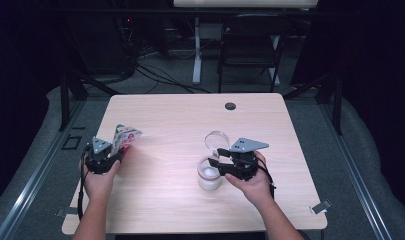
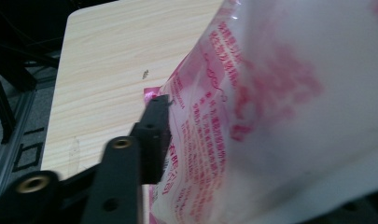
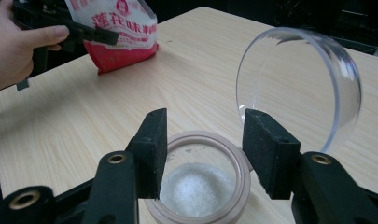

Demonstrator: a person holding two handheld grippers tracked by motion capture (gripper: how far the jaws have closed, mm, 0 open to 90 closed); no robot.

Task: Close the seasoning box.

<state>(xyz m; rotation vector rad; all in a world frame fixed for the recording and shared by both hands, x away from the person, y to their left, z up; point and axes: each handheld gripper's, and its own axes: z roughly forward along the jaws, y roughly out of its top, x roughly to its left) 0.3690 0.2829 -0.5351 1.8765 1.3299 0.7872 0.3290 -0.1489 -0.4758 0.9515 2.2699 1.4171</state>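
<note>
Pink-printed seasoning pouch [image 1: 124, 138] rests at the table's [image 1: 190, 115] left edge, my left gripper [image 1: 111, 152] slack-jawed around it; my right gripper [image 3: 203, 144], jaws apart and empty, hovers over the jar [image 3: 203, 182] of white granules, likely to shut its hinged lid [image 3: 298, 84]

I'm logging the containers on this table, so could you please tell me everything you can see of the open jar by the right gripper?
The jar is a small, round container of clear glass or plastic with a pale beige rim. It stands upright on the wooden table, open, holding a low layer of white granules. Its clear round lid is tipped up on edge beside the rim; whether a hinge joins them I cannot tell. The right gripper hangs just above the mouth, jaws open, pads apparently not touching it.
</note>
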